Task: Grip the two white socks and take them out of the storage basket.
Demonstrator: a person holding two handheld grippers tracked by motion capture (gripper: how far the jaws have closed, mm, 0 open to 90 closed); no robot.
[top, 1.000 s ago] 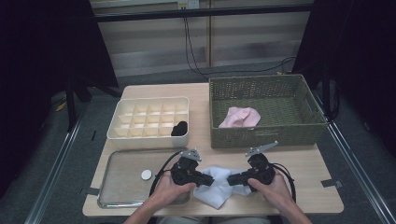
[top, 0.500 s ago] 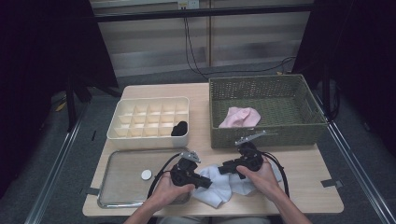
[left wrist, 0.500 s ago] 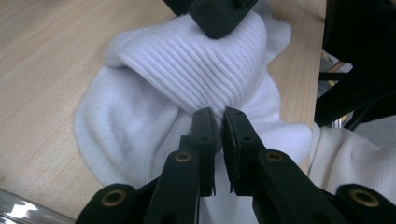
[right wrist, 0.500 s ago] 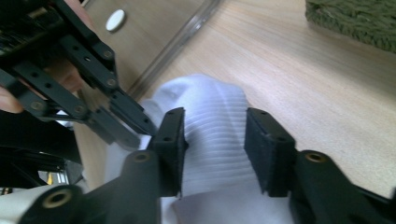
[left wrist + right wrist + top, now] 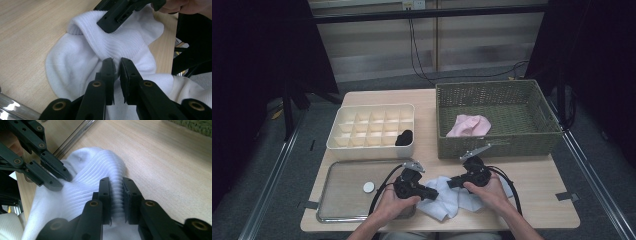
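Observation:
A white sock [image 5: 447, 199] lies crumpled on the wooden table near its front edge, between the person's two hands. My left gripper [image 5: 432, 192] comes at it from the left and is shut on a thin fold of the sock [image 5: 82, 67]. My right gripper [image 5: 453, 182] comes from the right; its jaws have just been closing and now pinch a ribbed ridge of the sock [image 5: 82, 192]. The two grippers' tips lie close together over the sock. The right gripper [image 5: 120, 15] crosses the top of the left gripper view, and the left gripper [image 5: 53, 178] sits at the left of the right gripper view.
A green wicker basket [image 5: 492, 145] at the back right holds a pink cloth [image 5: 469, 125]. A cream compartment box [image 5: 372, 127] at the back left has a dark item [image 5: 404, 137] in one cell. A metal tray [image 5: 339, 205] at the front left carries a small white disc [image 5: 369, 187].
The right gripper has moved left and slightly away from the person onto the sock, opened, then closed on a ribbed fold. The left gripper has stayed put on the sock.

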